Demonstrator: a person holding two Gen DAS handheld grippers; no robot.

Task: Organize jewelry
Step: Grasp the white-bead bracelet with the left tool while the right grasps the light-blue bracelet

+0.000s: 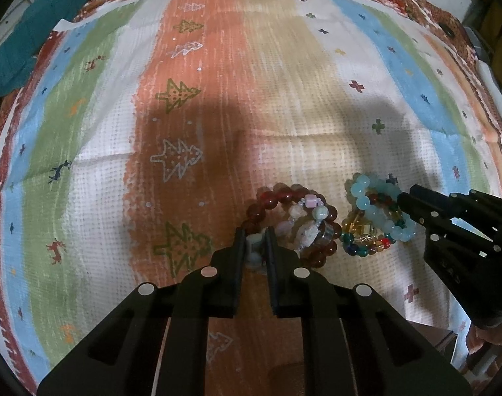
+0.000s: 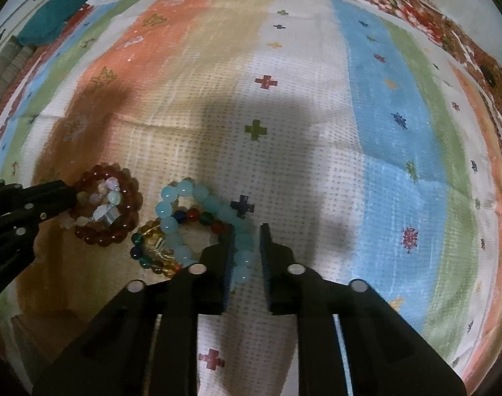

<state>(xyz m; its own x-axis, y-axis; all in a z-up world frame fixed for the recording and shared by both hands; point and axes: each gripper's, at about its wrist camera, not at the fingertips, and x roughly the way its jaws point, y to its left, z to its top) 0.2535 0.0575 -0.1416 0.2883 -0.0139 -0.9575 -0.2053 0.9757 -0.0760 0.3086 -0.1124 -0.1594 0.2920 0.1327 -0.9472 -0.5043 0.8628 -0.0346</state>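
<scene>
While both clusters of beaded bracelets lie heaped on the striped, patterned cloth [image 1: 284, 66], sorting looks barely begun; no tray or box is in view. Dark red round-bead bracelet [image 1: 267, 198] rings a tangle of pale pink and white stone beads [image 1: 303, 227]. Just beside it, apart, the pale aqua glass-bead bracelet [image 2: 171, 204] overlaps a multicoloured small-bead bracelet [image 2: 142, 257].

Left gripper [image 1: 254, 247] points steeply down, jaws clamped on a pale bead at the red cluster's near edge. Right gripper [image 2: 246, 241], equally steep, has jaws narrowly parted around the aqua strand, pads not visibly pressing.
</scene>
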